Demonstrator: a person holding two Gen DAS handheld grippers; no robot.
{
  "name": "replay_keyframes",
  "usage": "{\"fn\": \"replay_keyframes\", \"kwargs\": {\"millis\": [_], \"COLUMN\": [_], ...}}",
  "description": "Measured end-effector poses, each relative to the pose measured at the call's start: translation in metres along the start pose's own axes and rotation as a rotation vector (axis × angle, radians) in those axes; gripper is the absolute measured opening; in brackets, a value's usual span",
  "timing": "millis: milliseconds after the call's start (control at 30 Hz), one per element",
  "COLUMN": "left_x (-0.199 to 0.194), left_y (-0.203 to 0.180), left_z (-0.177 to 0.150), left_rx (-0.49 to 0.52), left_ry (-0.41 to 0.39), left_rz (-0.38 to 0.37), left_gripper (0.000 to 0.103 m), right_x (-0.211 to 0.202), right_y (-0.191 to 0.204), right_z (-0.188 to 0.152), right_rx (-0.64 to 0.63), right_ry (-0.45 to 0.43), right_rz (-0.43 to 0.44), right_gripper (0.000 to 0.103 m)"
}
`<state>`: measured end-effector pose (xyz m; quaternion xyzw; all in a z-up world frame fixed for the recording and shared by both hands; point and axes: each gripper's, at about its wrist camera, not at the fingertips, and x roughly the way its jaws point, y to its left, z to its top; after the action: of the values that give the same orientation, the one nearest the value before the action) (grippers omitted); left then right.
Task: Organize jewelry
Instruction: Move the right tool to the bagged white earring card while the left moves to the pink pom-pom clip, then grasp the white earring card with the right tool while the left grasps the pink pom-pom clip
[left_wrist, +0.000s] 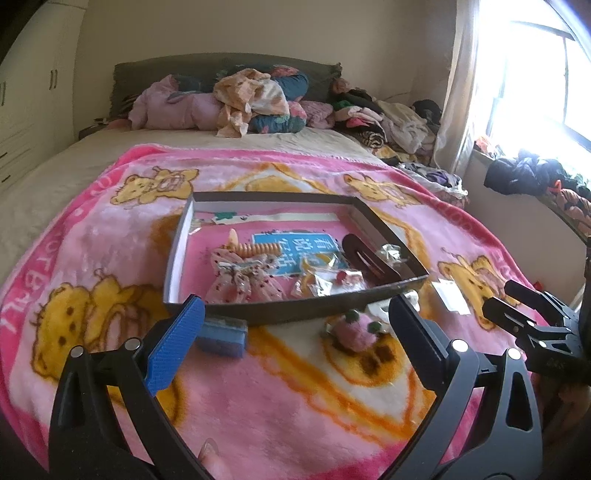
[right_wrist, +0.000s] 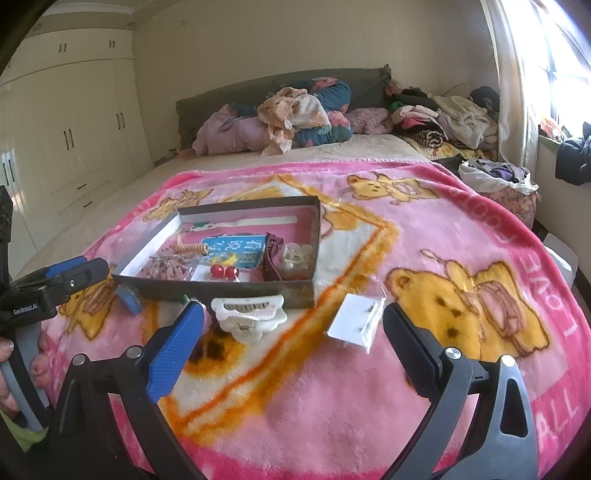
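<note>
On the bed, a pink bear-print blanket (right_wrist: 424, 236) carries a shallow cardboard box (right_wrist: 236, 290) used as a jewelry tray. In the right wrist view the box's long axis runs from about 8 o'clock to 2 o'clock, its open top facing up. Inside lie a dotted fabric scrunchie (left_wrist: 242, 280), an orange spiral hair tie (left_wrist: 258, 249), a dark maroon hair clip (left_wrist: 364, 258) lying lengthwise toward 5 o'clock, two red beads (right_wrist: 223, 272) and some clear packets.

Outside the box, a white claw clip (right_wrist: 248, 314) sits just beside its near wall, its toothed edge facing 12 o'clock. A white earring card (right_wrist: 354, 325) lies at 3 o'clock of the claw clip, tilted. A blue block (left_wrist: 221, 336) and a pink fuzzy piece (left_wrist: 354, 330) rest near the box's front wall.

The left hand-held gripper (left_wrist: 295, 325) is spread wide and holds nothing. The right hand-held gripper (right_wrist: 293, 332) is likewise wide apart and empty, hovering above the claw clip and card.
</note>
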<state>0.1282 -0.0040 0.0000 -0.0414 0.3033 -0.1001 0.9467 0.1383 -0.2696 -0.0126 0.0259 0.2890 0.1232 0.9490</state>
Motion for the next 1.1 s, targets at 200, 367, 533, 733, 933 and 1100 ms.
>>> {"fn": "replay_keyframes", "kwargs": {"millis": [200, 367, 533, 733, 933, 1100], "left_x": [0.009, 0.02, 0.033, 0.049, 0.064, 0.074], "left_y": [-0.013, -0.024, -0.032, -0.04, -0.045, -0.047], "left_z": [-0.01, -0.017, -0.024, -0.03, -0.033, -0.036], "left_rx": [0.028, 0.059, 0.075, 0.084, 0.087, 0.089], "left_ry": [0.029, 0.054, 0.08, 0.106, 0.126, 0.141], "left_rz": [-0.012, -0.021, -0.025, -0.031, -0.037, -0.041], "left_gripper": [0.091, 0.091, 0.091, 0.091, 0.091, 0.091], "right_x": [-0.001, 0.002, 0.007, 0.02, 0.041, 0.058], "right_y": [-0.009, -0.02, -0.031, -0.042, -0.048, -0.055], "right_z": [-0.007, -0.011, -0.014, -0.017, -0.015, -0.011], "right_rx": [0.009, 0.02, 0.049, 0.078, 0.088, 0.113], "right_ry": [0.006, 0.012, 0.023, 0.053, 0.091, 0.118], "right_rz": [-0.019, -0.041, -0.057, -0.075, -0.103, -0.107], "right_gripper": [0.095, 0.095, 0.095, 0.095, 0.095, 0.095]}}
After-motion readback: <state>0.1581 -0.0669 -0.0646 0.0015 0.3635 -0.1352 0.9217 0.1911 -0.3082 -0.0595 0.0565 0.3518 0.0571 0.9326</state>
